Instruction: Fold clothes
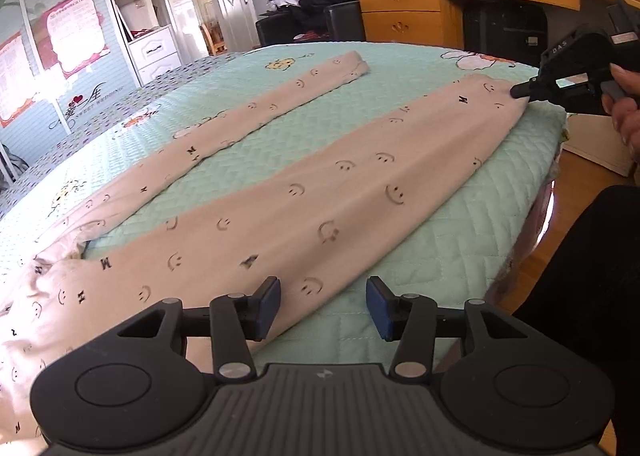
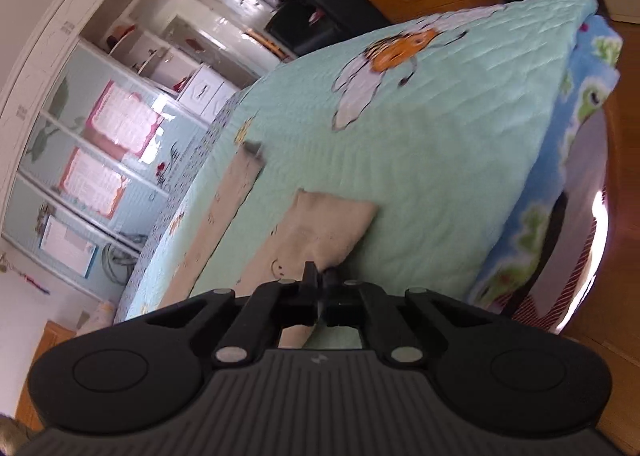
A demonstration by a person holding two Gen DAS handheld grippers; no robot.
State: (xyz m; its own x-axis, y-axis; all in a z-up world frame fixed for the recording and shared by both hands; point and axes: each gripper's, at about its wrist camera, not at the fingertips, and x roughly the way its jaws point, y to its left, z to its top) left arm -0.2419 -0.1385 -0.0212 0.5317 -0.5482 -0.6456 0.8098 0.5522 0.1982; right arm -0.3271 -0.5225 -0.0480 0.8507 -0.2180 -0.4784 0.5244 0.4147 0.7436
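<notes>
Beige trousers (image 1: pixel 320 192) lie flat on green bedspread (image 1: pixel 460 256), legs spread toward 12 and 2 o'clock. Left gripper (image 1: pixel 323 306) spread wide, hovering over waist edge (nothing between pads). Right gripper (image 2: pixel 320 280) pressed together, pinching near leg's cuff at 2 o'clock.
</notes>
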